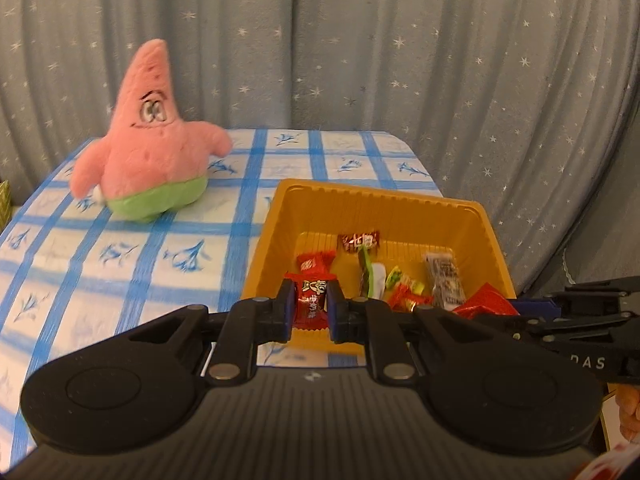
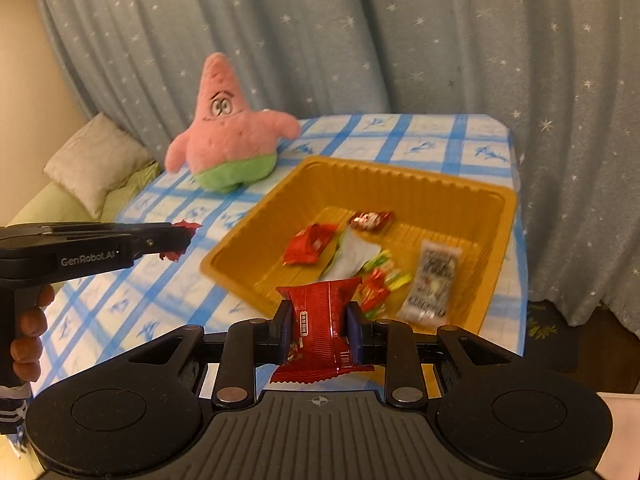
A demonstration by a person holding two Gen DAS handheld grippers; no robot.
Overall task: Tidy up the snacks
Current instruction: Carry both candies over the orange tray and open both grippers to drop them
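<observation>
A yellow tray [image 1: 400, 196] [image 2: 400, 174] stands on the blue-checked table and holds several snack packets. My left gripper [image 1: 310, 304] is shut on a small red candy packet [image 1: 311, 300] at the tray's near edge; it also shows in the right wrist view [image 2: 182, 240] at the left. My right gripper [image 2: 318, 324] is shut on a larger red snack packet [image 2: 320, 328] just in front of the tray's near corner; it also shows in the left wrist view [image 1: 532, 312] at the right with its red packet [image 1: 486, 302].
A pink plush starfish [image 1: 152, 148] [image 2: 232, 136] sits on the table behind and left of the tray. A star-patterned curtain hangs behind. A cushion [image 2: 96, 160] lies left of the table. The table's right edge [image 2: 520, 240] runs close to the tray.
</observation>
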